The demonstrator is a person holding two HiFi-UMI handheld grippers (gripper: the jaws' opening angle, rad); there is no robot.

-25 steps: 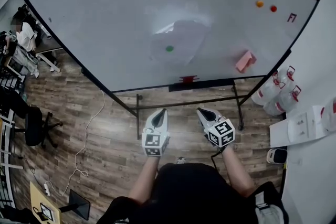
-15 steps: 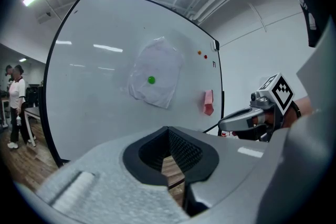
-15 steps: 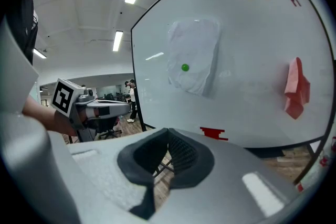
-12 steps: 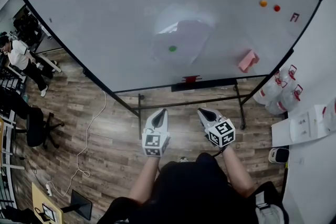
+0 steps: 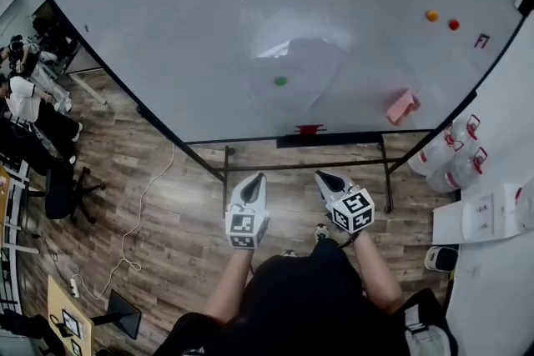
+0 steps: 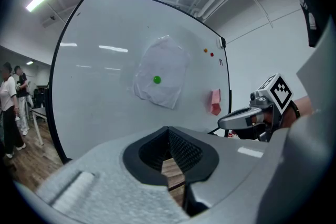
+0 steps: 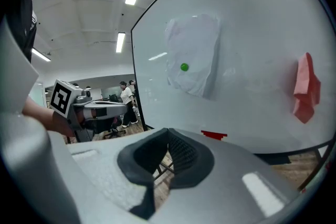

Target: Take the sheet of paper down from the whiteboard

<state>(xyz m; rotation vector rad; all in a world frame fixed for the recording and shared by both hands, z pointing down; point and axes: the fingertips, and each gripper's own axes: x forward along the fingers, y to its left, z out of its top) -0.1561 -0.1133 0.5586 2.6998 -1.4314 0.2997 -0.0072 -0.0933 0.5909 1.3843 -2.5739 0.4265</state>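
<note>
Approach step: left gripper [image 5: 253, 179] and right gripper [image 5: 328, 177], both clenched empty, should next open toward the paper [image 5: 294, 67] at twelve o'clock.

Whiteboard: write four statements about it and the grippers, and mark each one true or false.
1. A green magnet pins the sheet of paper to the whiteboard. True.
2. The left gripper grips the sheet of paper. False: its fingers are shut on nothing, short of the board.
3. A pink object sits right of the paper. True.
4. The orange magnet and red magnet sit at the board's lower left. False: upper right.
</note>
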